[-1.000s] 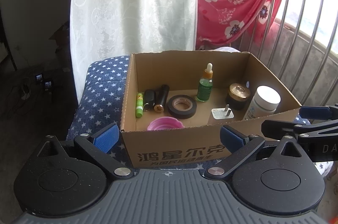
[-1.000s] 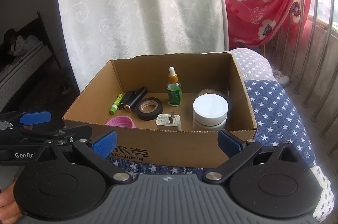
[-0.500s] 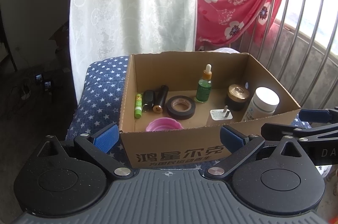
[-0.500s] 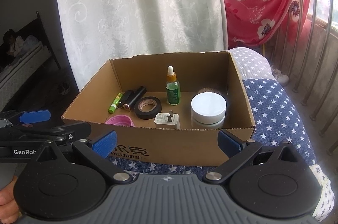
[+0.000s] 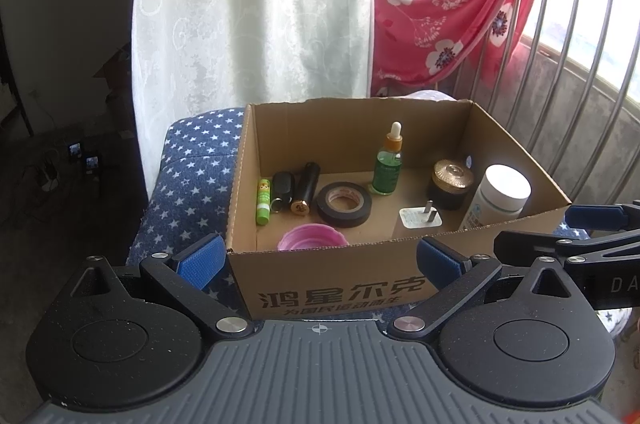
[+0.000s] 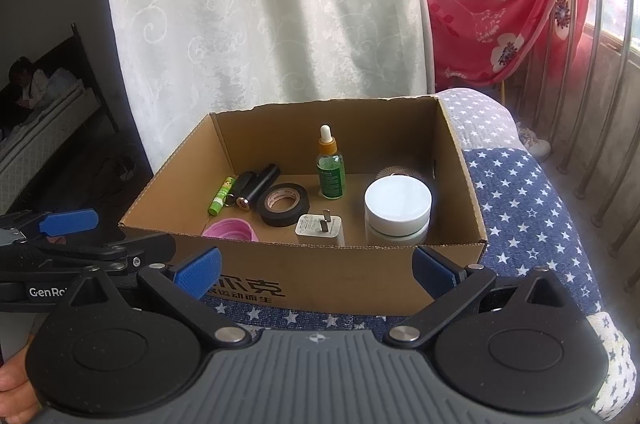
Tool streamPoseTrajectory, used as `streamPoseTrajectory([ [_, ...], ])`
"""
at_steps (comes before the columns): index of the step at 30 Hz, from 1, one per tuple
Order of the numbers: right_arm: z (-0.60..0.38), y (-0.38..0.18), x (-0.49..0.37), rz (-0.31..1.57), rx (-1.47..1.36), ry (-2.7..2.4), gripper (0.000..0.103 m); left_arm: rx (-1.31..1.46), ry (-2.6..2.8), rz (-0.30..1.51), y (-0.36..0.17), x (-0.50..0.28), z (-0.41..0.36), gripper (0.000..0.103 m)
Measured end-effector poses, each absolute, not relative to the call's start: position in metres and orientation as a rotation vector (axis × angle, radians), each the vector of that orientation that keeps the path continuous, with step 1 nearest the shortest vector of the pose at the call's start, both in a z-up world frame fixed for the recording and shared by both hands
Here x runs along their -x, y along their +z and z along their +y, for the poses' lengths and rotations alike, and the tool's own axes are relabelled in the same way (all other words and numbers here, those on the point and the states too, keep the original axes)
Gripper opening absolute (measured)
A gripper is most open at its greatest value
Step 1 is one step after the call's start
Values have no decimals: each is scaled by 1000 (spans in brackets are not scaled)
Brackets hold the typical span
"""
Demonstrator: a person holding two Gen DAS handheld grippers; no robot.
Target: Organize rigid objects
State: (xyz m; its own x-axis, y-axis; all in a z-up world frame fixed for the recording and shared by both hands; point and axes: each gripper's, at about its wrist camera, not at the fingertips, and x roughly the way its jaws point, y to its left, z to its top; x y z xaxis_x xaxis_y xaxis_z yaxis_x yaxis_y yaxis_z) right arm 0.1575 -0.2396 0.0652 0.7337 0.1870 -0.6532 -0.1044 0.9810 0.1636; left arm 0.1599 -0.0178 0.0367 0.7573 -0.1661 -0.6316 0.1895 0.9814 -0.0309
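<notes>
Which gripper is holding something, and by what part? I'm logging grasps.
Neither. The left gripper and right gripper are open and empty, short of the cardboard box.

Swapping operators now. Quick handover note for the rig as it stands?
Left hand-held gripper: open, empty, short of the box.
Right hand-held gripper: open, empty, same.
In the box: glue stick, two black cylinders, tape, dropper bottle, gold-lidded jar, white bottle, plug, pink cup.
Done: nothing visibly held or moved.
Left: sorting, target layout unclear.
</notes>
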Motion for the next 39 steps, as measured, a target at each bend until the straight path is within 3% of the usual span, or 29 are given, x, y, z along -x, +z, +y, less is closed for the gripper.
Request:
streamPoseTrajectory([
  [39,-238,62,-161,731,-123,164,103,-39,-185,678,36,-161,-16,102],
])
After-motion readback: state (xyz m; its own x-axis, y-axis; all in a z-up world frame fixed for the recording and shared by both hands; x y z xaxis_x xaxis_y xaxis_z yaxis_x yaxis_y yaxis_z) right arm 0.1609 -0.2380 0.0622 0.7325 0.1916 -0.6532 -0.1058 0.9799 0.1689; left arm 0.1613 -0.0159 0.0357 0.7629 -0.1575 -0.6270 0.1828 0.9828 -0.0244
